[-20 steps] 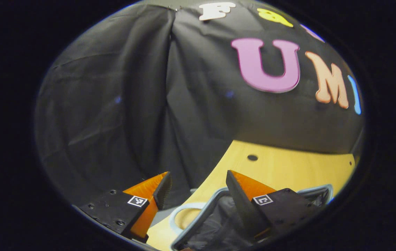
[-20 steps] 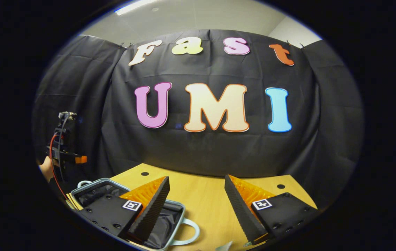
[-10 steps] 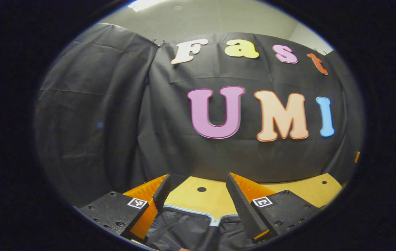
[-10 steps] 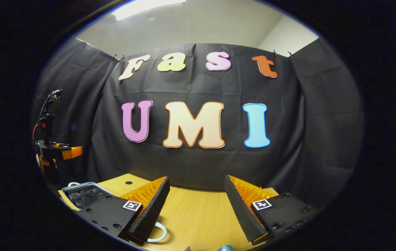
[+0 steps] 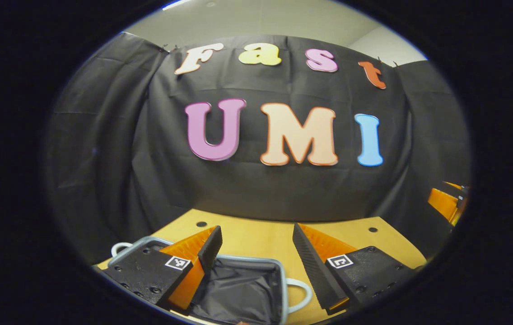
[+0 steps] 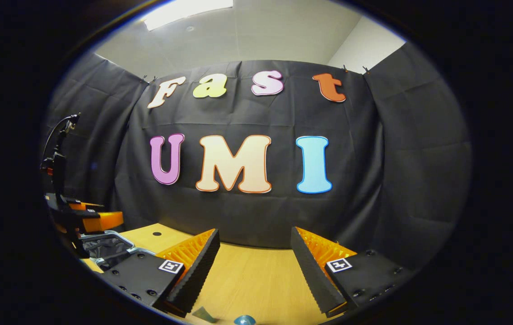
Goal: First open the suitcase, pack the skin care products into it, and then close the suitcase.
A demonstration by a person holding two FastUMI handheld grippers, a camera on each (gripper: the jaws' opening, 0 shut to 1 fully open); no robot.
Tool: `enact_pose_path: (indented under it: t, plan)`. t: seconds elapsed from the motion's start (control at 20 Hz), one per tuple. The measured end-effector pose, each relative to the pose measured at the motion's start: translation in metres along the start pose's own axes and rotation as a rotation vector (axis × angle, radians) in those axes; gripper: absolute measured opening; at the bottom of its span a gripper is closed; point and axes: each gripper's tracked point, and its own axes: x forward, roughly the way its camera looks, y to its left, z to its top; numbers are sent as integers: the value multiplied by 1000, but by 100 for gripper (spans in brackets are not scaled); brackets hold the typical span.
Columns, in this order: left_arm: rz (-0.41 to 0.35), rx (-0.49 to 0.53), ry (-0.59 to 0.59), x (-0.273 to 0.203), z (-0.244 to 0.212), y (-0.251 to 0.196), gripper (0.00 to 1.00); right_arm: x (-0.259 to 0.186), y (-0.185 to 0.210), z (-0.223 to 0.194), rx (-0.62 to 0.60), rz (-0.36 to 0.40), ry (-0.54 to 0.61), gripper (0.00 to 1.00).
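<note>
The suitcase (image 5: pixel 238 289) lies open on the wooden table (image 5: pixel 342 234), showing a grey rim, black lining and a pale handle (image 5: pixel 302 294) on its right side. My left gripper (image 5: pixel 256 234) hovers above its near part, open, with nothing between the fingers. In the right gripper view the suitcase (image 6: pixel 103 247) sits at the far left, with the left gripper (image 6: pixel 105 220) over it. My right gripper (image 6: pixel 254 234) is open above bare table (image 6: pixel 252 280). A small blue cap (image 6: pixel 244 320) and a greenish piece (image 6: pixel 203 314) peek in at the bottom edge. The right gripper (image 5: pixel 444 203) shows far right in the left gripper view.
Black cloth walls close off the back and both sides of the table. Small dark holes (image 5: pixel 201 224) (image 5: pixel 369 229) mark the tabletop near its far corners. A cable and stalk (image 6: pixel 58 144) rise from the left gripper.
The left gripper view swung right and levelled, so the open suitcase now lies below its fingers. The right gripper drifted right; the suitcase slid to its view's left edge and a blue cap appeared.
</note>
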Motion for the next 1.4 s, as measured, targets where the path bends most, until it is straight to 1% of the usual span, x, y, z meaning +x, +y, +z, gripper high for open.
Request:
enact_pose_path:
  t: [0.25, 0.5, 0.55, 0.85, 1.0, 1.1, 1.15, 1.25, 1.3, 1.35, 1.4]
  plan:
    - [-78, 6, 78, -4, -44, -68, 94, -12, -27, -12, -11, 13, 24, 99]
    - [-142, 8, 191, -11, -99, -119, 94, -21, -49, -22, -17, 14, 46, 99]
    - [-154, 11, 212, -13, -112, -128, 94, -22, -52, -25, -19, 14, 52, 100]
    - [-204, 15, 380, -26, -193, -162, 95, -26, -61, -43, -34, 19, 95, 99]
    - [-223, 7, 436, -33, -221, -170, 95, -28, -57, -53, -34, 31, 119, 99]
    - [-231, -7, 469, -35, -238, -174, 92, -31, -51, -63, -44, 49, 138, 99]
    - [-232, -16, 480, -35, -244, -174, 82, -32, -48, -67, -51, 59, 147, 99]
    - [-235, -26, 497, -35, -255, -177, 60, -36, -41, -77, -63, 80, 164, 100]
    - [-240, -29, 502, -34, -260, -177, 43, -38, -38, -82, -68, 90, 173, 99]
    - [-241, -28, 505, -35, -262, -178, 33, -39, -35, -86, -72, 100, 178, 100]
    - [-258, -23, 491, -31, -259, -180, 27, -40, -32, -91, -75, 110, 183, 99]
